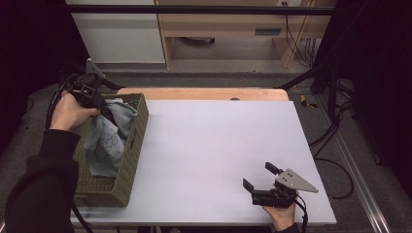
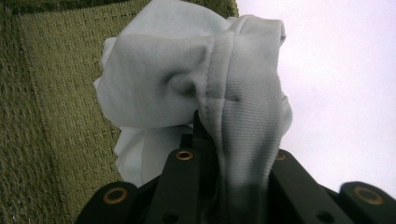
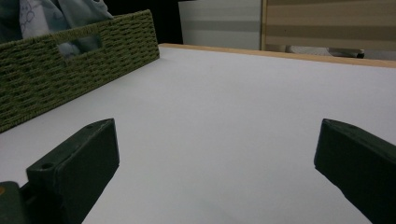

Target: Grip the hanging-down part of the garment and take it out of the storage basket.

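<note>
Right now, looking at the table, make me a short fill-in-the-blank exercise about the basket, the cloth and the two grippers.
1. The left gripper is shut on the pale blue ____.
2. The cloth hangs into the green woven ____.
3. The right gripper rests low over the white table with its jaws ____.
4. The basket stands at the table's ____ edge in the high view.

Missing words: cloth; basket; open; left

White table top (image 1: 218, 145), wood cabinet (image 1: 228, 24) behind, cables (image 1: 335, 131) on floor
</note>
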